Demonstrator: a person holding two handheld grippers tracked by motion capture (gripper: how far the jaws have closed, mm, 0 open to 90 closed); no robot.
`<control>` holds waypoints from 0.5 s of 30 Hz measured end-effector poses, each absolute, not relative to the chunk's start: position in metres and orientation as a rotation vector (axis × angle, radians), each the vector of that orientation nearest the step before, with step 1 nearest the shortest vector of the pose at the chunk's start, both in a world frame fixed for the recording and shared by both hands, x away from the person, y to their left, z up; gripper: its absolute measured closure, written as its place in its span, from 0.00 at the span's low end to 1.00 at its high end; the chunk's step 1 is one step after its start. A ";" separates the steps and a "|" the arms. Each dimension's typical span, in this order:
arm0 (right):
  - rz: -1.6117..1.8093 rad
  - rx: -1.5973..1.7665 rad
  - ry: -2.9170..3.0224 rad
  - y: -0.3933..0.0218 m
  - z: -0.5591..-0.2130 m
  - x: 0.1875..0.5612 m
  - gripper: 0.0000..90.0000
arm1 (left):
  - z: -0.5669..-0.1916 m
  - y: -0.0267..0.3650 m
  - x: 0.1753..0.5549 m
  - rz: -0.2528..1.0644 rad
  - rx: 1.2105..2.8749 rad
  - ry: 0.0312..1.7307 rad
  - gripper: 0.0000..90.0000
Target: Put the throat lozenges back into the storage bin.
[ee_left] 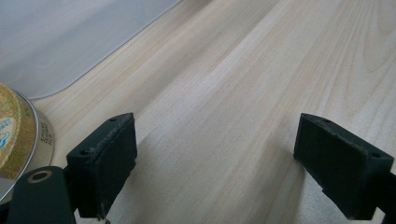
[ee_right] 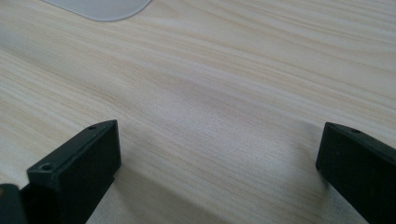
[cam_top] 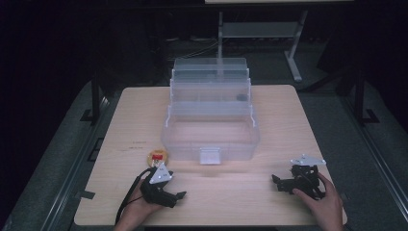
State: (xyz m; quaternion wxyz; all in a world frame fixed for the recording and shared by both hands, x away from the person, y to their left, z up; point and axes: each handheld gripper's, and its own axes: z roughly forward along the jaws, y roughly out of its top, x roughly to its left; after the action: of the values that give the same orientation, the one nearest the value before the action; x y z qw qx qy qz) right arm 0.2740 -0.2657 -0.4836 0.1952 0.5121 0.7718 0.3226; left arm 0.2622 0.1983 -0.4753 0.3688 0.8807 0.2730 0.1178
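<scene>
A small round flat tin with a gold-and-red printed lid (cam_top: 158, 156) was seen in the lower left of the high view, lying flat on the pale wooden table (cam_top: 288, 120), just in front of the left front corner of the clear plastic tiered organiser box (cam_top: 210, 139). The left gripper (cam_top: 179, 195) was held low on the table just below the tin, close to it but apart from it as far as could be told, its jaws pointing toward the lower middle of the frame. In the left gripper view the tin (ee_left: 16, 140) was cut by the left edge of the frame, outside the left jaw, with its metal rim showing; the jaws were spread wide, with only bare wood between them. The right gripper (cam_top: 275, 182) was rested at the lower right of the high view, well apart from the tin, and in the right gripper view its jaws were likewise spread wide over bare tabletop.

The tin was judged to be light, stiff and rather slippery on its smooth metal wall, and unlikely to be damaged by a firm squeeze. Because it lay low and flat, a hold across its width, with the pads set against opposite sides of the rim, was judged the most secure; a pinch on the lid edge alone might be expected to slip.
</scene>
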 end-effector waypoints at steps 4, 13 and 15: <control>0.904 1.435 2.163 -0.266 -0.484 0.274 0.00 | -0.475 0.198 0.262 0.303 2.261 0.701 0.14; 0.904 1.434 2.163 -0.266 -0.484 0.274 0.00 | -0.475 0.198 0.262 0.300 2.264 0.696 0.14; 0.904 1.435 2.163 -0.266 -0.484 0.274 0.00 | -0.474 0.198 0.262 0.295 2.270 0.696 0.14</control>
State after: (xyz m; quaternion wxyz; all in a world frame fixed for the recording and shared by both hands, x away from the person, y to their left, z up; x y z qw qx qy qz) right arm 0.2740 -0.2657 -0.4837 0.1953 0.5119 0.7718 0.3226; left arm 0.2615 0.1983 -0.4744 0.3657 0.8831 0.2707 0.1149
